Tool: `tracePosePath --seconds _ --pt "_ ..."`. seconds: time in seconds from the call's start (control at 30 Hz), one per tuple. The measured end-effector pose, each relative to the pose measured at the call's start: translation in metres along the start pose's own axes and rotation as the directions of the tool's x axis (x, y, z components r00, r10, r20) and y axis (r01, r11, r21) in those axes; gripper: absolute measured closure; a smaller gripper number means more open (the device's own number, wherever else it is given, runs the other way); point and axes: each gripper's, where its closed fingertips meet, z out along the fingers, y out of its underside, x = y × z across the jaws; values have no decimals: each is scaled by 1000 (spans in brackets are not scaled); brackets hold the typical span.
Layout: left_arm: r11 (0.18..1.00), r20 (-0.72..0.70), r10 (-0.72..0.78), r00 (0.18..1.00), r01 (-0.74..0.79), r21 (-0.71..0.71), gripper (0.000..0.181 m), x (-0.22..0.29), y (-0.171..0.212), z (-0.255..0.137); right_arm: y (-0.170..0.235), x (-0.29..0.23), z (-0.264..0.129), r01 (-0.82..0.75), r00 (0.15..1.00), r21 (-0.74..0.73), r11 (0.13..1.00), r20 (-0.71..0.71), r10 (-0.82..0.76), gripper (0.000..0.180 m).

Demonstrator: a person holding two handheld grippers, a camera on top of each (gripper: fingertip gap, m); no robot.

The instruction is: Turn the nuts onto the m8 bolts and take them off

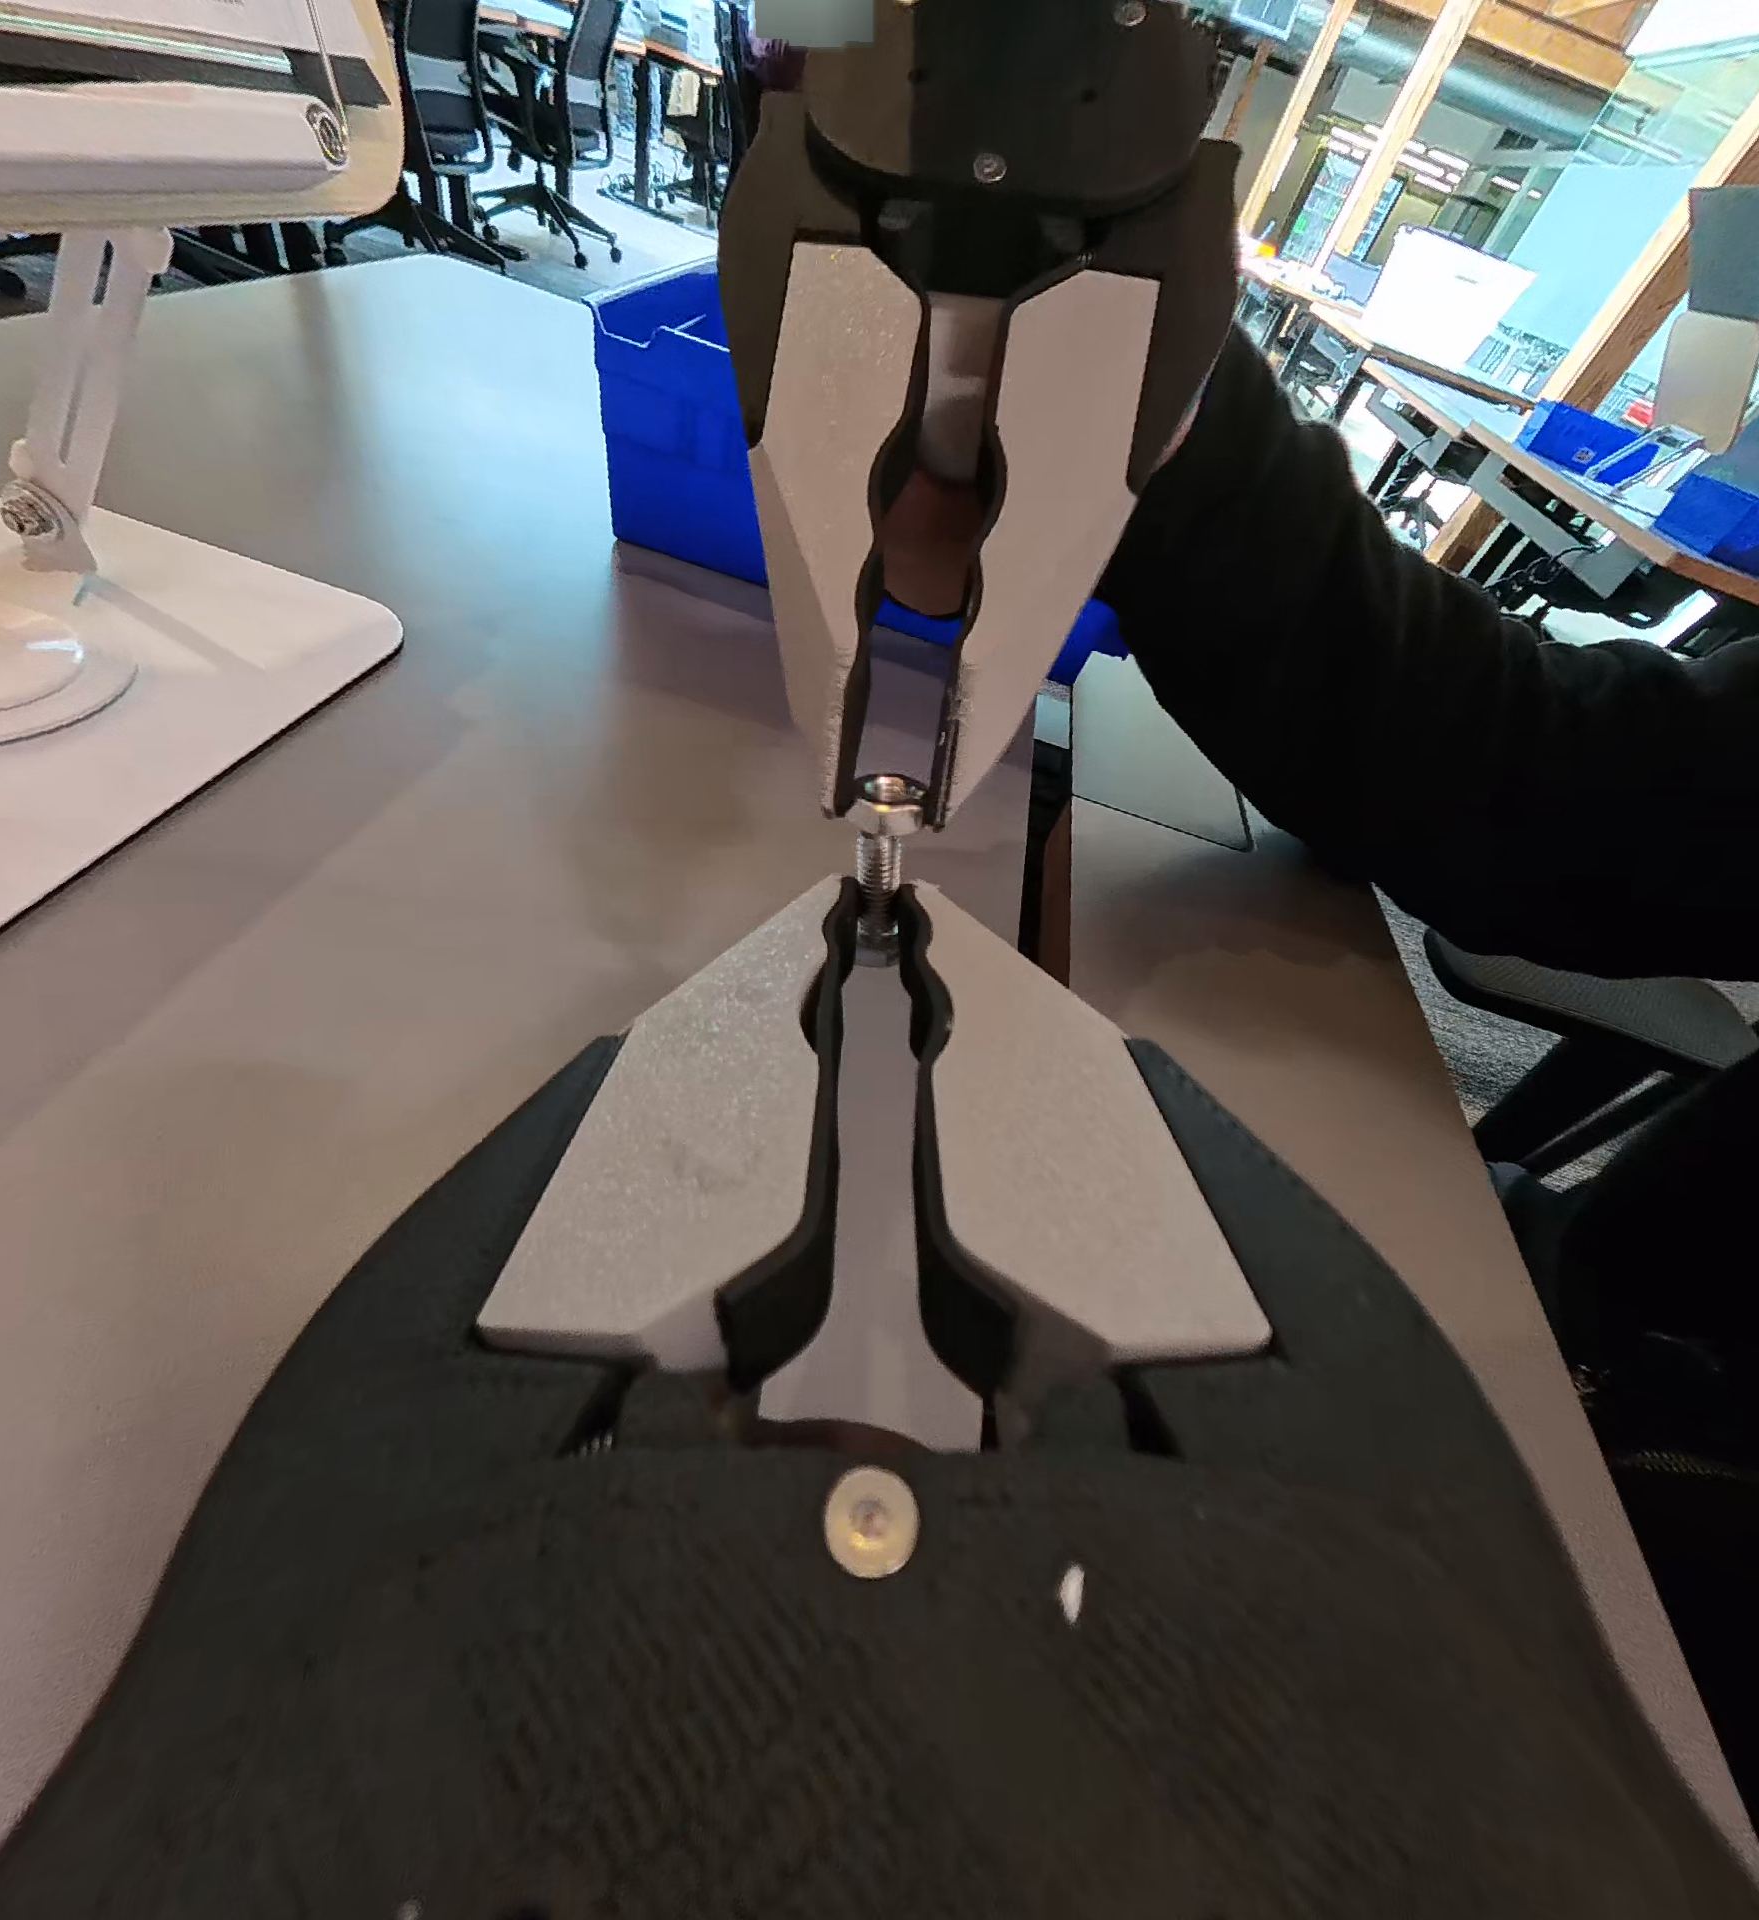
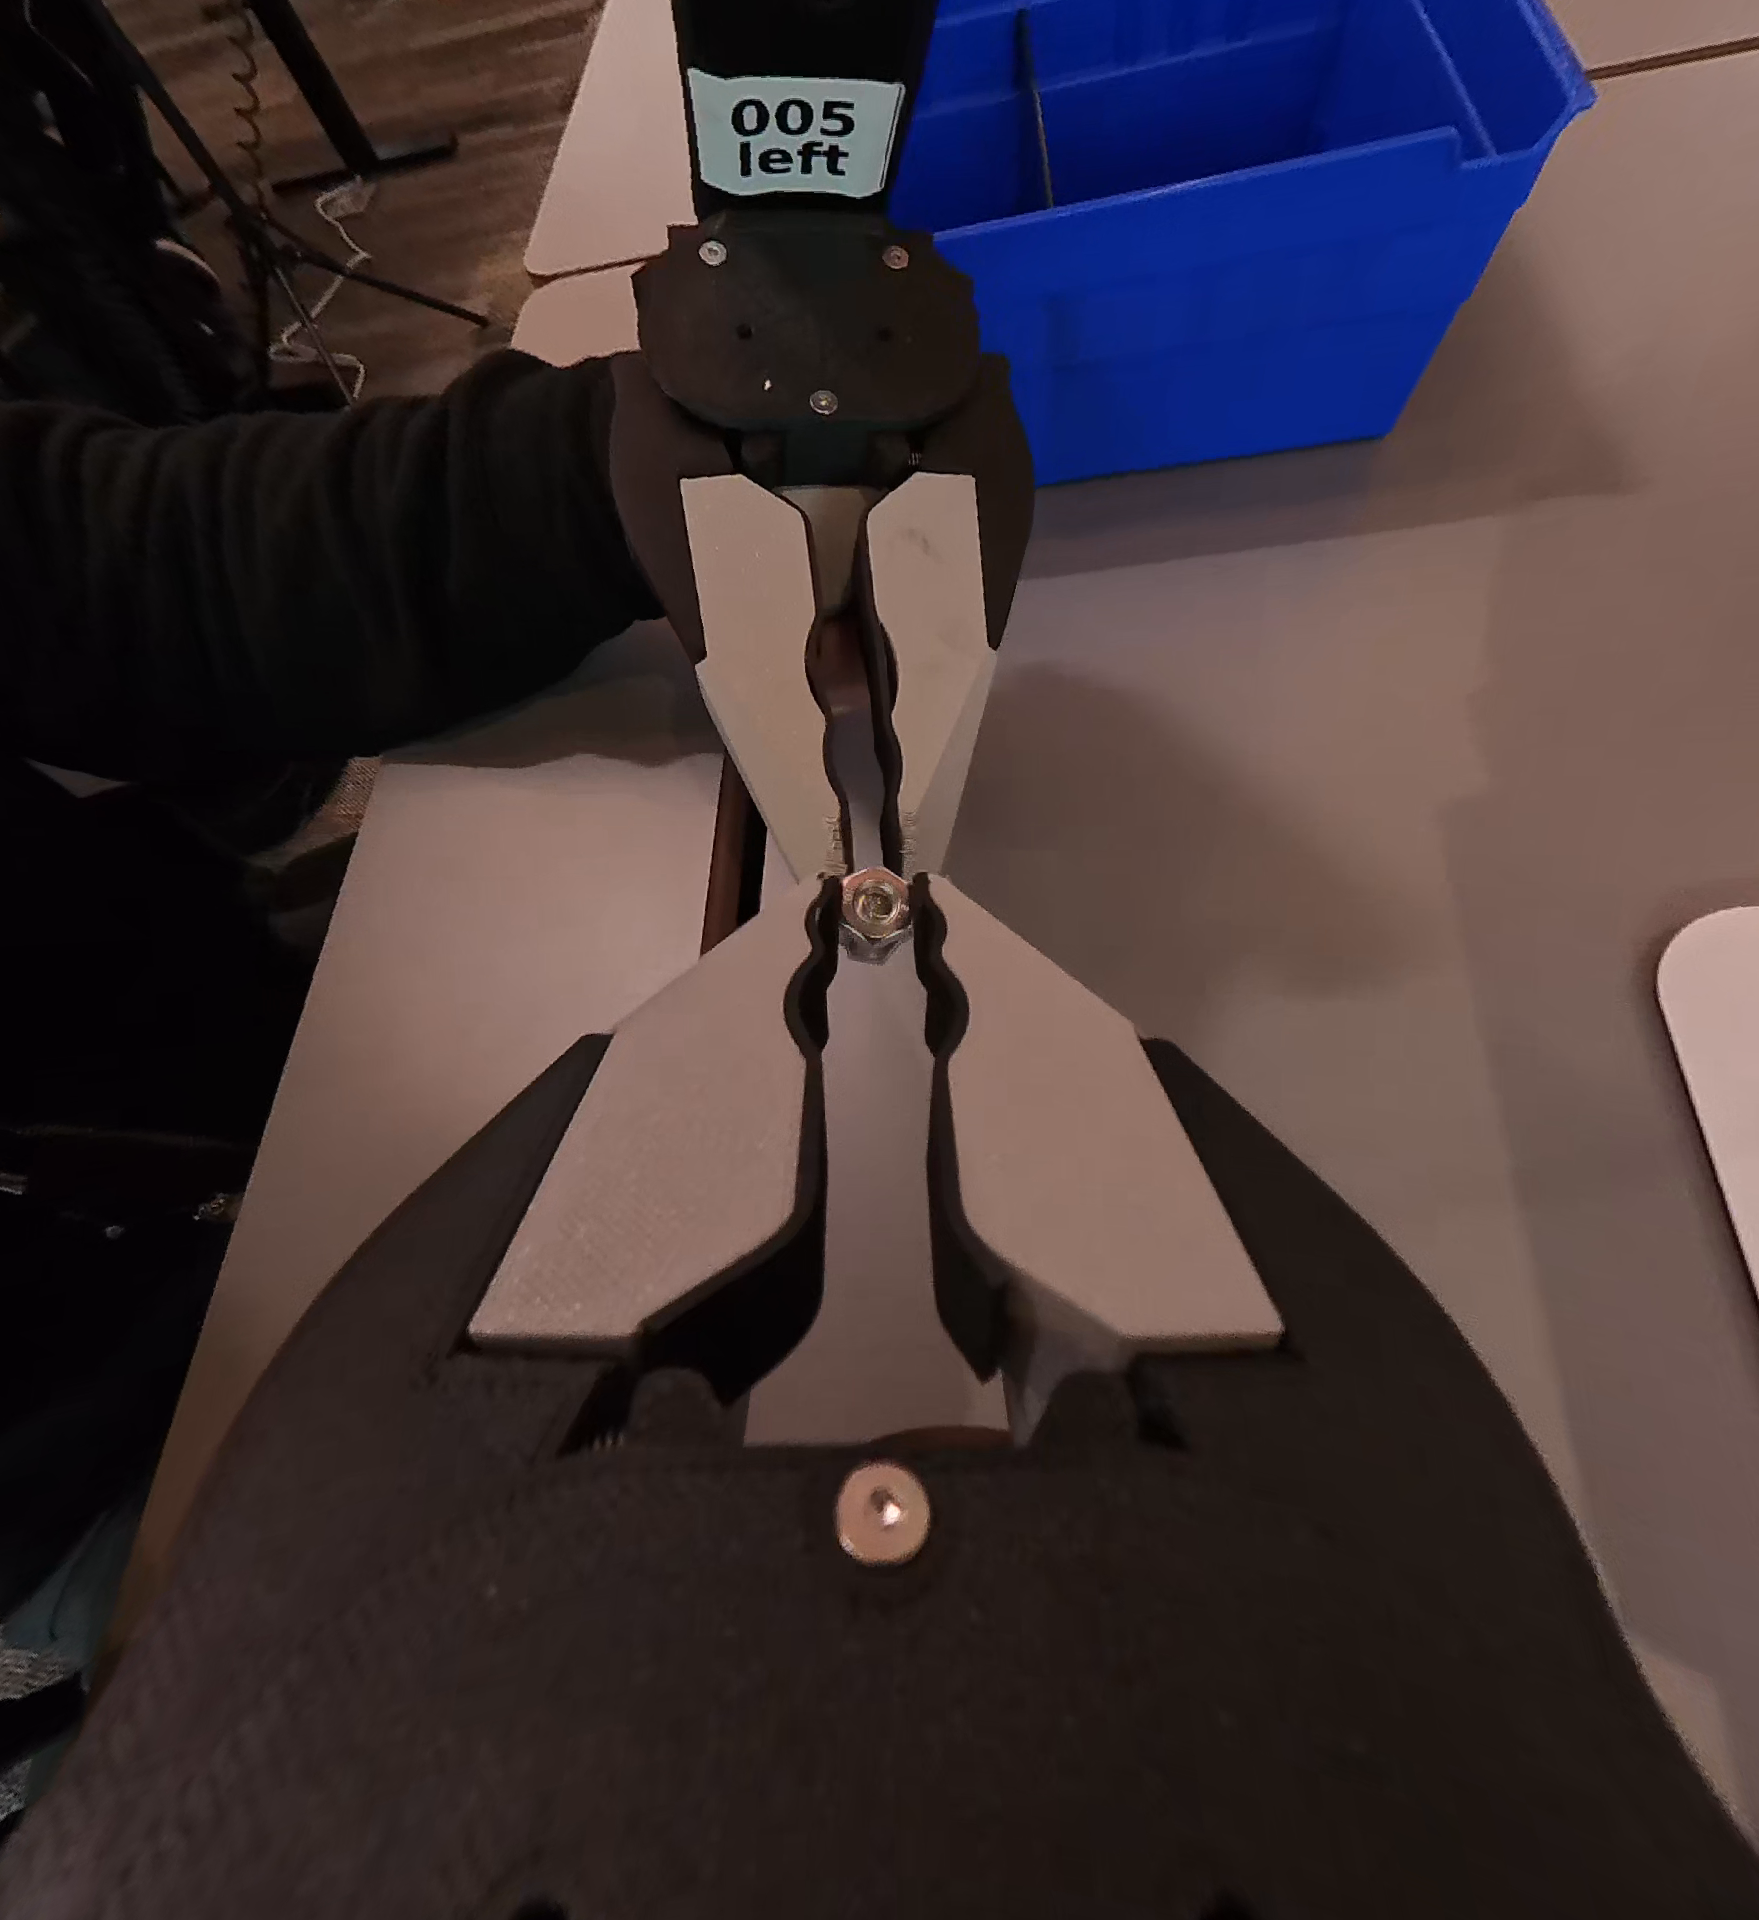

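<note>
Jaws of the left gripper point(image 1: 873, 914) are nearly closed, pinching the bolt point(image 1: 873, 871) at its near end, with the threaded shaft pointing away towards the other tool. Opposite it, the right gripper point(image 2: 873, 904) has its jaws drawn in on the nut point(image 2: 875, 914), which sits on the far end of the bolt; in the right wrist view the bolt's tip shows through the nut's hole. Both parts hang in the air above the grey table point(image 1: 387, 1039), between the two tools, which meet tip to tip.

Judging by the bare thread showing, the turning step is under way, though whether on or off cannot be told. Next comes a twist of the nut about the bolt's axis, keeping both tools in line to avoid jamming. A blue bin point(image 2: 1270, 312) stands further off, a white stand point(image 1: 127, 675) to the left.
</note>
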Motion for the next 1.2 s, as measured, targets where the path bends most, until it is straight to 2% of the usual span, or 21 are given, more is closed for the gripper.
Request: tracePosePath --seconds 0.43,0.83,1.2 --pt "998 22 68 997 -68 16 176 1 -4 2 -1 -1 0 -46 999 -4 999 0 46 169" --pt "989 101 97 990 -108 102 176 -7 -20 -2 -15 9 -6 -72 987 15 997 -141 73 169" --pt "989 86 99 991 -108 103 176 -3 -21 -3 -19 5 -10 -40 993 46 998 -111 44 167"
